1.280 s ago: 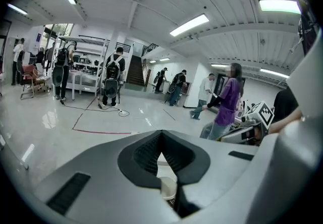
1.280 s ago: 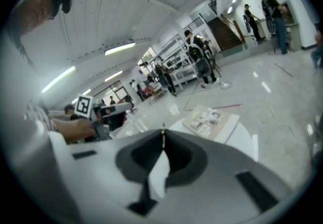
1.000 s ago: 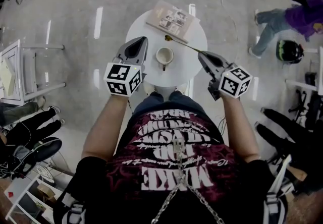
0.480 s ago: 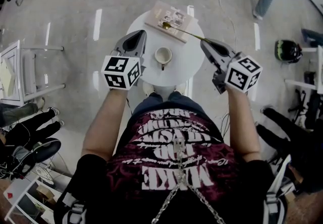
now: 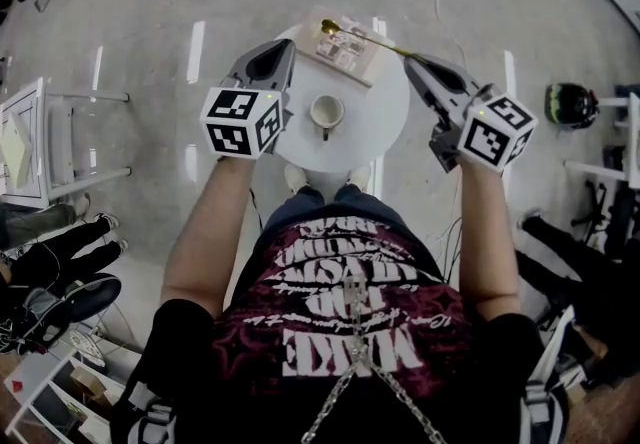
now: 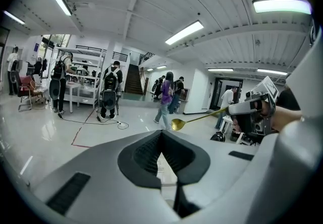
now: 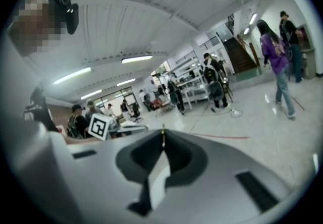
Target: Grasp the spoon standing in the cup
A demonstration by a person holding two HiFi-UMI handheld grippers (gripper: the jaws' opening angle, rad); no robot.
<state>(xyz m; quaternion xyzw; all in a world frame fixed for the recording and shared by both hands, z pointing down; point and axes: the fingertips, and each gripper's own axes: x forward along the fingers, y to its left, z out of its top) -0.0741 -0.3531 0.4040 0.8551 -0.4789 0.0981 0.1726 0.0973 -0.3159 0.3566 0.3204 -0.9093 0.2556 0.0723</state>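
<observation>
1. the small white ceramic cup [image 5: 326,113] sits near the middle of the round white bench [image 5: 378,110], with its handle turned toward the near edge.
2. the slim gold metal spoon [image 5: 362,39] is out of that cup and up in the air. i see it lying almost level on the far side of the cup, with its bowl straight beyond the cup and its handle running off to the far right.
3. the right hand-held gripper [image 5: 412,60] is to the far right of the cup, with its jaws pinched on the end of the spoon handle. in the right gripper view the spoon [image 7: 162,137] shows as a thin gold line clamped where the jaws meet.
4. the left hand-held gripper [image 5: 284,50] hovers just left of the cup. its jaws are pressed together and i see nothing between them.
5. a pale flat book with a picture cover [image 5: 343,45] lies on the bench beyond the cup, beneath the spoon's bowl.
</observation>
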